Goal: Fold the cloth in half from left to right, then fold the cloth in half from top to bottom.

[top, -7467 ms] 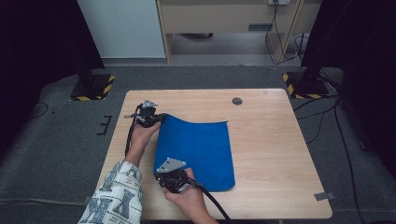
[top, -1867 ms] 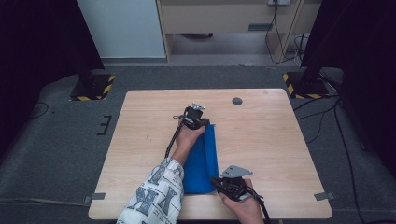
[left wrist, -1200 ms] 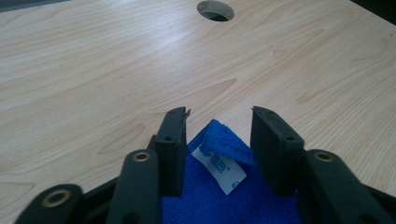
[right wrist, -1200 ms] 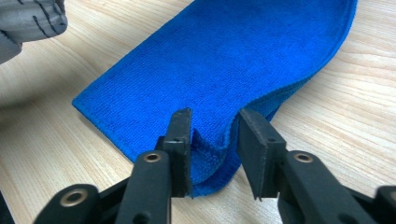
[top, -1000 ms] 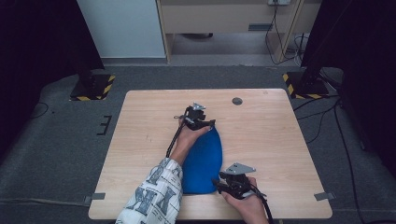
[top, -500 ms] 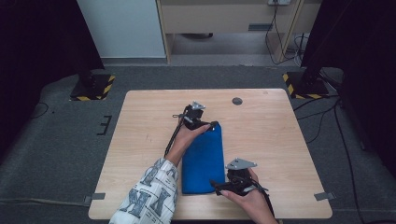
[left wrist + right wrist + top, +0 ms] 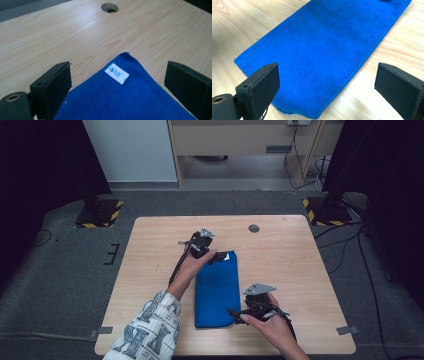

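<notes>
Pale wood-grain counter (image 7: 150, 270) stands on dark grey carpet, with a cabinet and black stands behind it. On it lies the folded blue terry cloth (image 7: 216, 290), a long narrow rectangle running away from the person, flat near the counter's middle. A small white label (image 7: 116, 73) sits at its far corner, face up.

Left tool (image 7: 216, 256) hovers just over that far corner; in the left gripper view its jaws have just been opening and stand wide apart, the cloth's corner lying between them but untouched. Right tool (image 7: 235, 312) is at the near right corner of the cloth; in the right gripper view its jaws have likewise just been opening and stand wide, above the cloth's near end, pressing on nothing.

Left forearm wears a patterned white sleeve (image 7: 150, 330), reaching diagonally across the counter. A round cable hole (image 7: 254, 228) lies beyond the cloth, well apart from it.
</notes>
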The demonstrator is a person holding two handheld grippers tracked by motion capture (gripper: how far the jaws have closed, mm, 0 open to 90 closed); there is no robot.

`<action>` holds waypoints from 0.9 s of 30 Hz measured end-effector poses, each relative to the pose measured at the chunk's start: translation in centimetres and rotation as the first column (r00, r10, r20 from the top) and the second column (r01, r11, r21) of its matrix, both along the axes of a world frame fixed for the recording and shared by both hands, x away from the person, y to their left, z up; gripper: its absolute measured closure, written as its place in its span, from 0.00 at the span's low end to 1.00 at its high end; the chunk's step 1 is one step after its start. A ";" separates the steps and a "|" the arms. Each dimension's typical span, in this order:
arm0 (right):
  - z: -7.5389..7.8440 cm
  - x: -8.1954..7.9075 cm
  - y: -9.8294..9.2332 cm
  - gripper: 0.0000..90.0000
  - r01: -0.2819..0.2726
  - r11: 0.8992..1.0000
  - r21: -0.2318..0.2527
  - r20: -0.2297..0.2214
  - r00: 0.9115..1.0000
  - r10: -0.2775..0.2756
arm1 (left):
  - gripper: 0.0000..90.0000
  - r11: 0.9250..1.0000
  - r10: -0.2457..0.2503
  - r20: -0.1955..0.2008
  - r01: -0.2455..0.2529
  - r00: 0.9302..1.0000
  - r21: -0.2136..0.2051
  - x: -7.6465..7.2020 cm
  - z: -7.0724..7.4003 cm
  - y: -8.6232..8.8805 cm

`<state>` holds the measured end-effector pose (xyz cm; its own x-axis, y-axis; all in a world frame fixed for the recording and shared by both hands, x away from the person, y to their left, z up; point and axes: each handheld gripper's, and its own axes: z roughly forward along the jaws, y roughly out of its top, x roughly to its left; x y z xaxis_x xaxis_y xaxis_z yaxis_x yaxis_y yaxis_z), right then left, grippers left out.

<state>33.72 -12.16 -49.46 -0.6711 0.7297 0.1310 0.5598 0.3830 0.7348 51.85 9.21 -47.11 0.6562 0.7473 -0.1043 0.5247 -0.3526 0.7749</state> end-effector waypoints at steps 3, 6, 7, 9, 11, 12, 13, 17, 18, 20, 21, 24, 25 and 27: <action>0.2 0.7 -0.2 0.08 0.005 1.000 -0.004 0.004 1.000 -0.005 | 0.07 1.000 -0.005 0.011 0.005 1.000 0.000 -0.7 0.2 0.6; 0.4 1.2 -0.3 0.09 0.007 1.000 -0.003 0.009 1.000 -0.007 | 0.07 1.000 -0.009 0.014 0.009 1.000 0.004 -1.3 0.3 1.2; 0.5 1.6 -0.3 0.11 0.011 1.000 -0.002 0.015 1.000 -0.011 | 0.07 1.000 -0.009 0.012 0.009 1.000 0.008 -1.4 0.2 1.3; 0.6 2.3 -0.3 0.12 0.022 1.000 0.007 0.020 1.000 -0.022 | 0.07 1.000 -0.009 0.013 0.009 1.000 0.017 -1.8 0.2 1.7; 0.7 3.0 -0.3 0.14 0.022 1.000 0.008 0.028 0.999 -0.022 | 0.07 1.000 -0.008 0.012 0.007 1.000 0.021 -2.0 0.1 2.1; 0.7 3.2 -0.3 0.14 0.024 1.000 0.008 0.031 0.999 -0.024 | 0.07 1.000 -0.007 0.013 0.007 1.000 0.020 -2.2 0.1 2.3; 0.8 3.7 -0.2 0.14 0.024 1.000 0.002 0.025 0.999 -0.024 | 0.07 1.000 -0.012 0.011 0.011 1.000 0.024 -2.3 0.1 2.5; 0.9 5.0 0.0 0.16 0.034 0.999 -0.016 0.029 0.999 -0.034 | 0.07 0.999 -0.016 0.010 0.016 1.000 0.038 -2.7 0.0 3.2; 1.0 5.4 0.0 0.16 0.031 0.999 -0.023 0.037 0.999 -0.031 | 0.07 0.999 -0.016 0.012 0.015 1.000 0.042 -2.8 0.0 3.4; 1.3 6.0 0.1 0.17 0.037 0.999 -0.022 0.037 0.999 -0.036 | 0.07 0.999 -0.002 0.021 0.001 1.000 0.051 -2.8 0.0 3.8; 1.4 6.4 0.1 0.18 0.031 0.999 -0.027 0.045 0.999 -0.030 | 0.08 0.999 0.013 0.021 -0.014 1.000 0.049 -2.8 0.0 4.2; 1.9 7.8 0.3 0.20 0.037 0.999 -0.028 0.047 0.998 -0.036 | 0.10 0.998 0.037 0.016 -0.037 0.999 0.044 -2.4 -0.1 5.1; 2.1 8.6 0.4 0.21 0.037 0.999 -0.031 0.054 0.998 -0.035 | 0.14 0.998 0.045 0.014 -0.045 0.999 0.036 -2.3 -0.1 5.4; 2.5 9.9 0.5 0.22 0.033 0.999 -0.034 0.056 0.998 -0.031 | 0.16 0.998 0.051 0.008 -0.051 0.999 0.024 -1.9 -0.3 5.9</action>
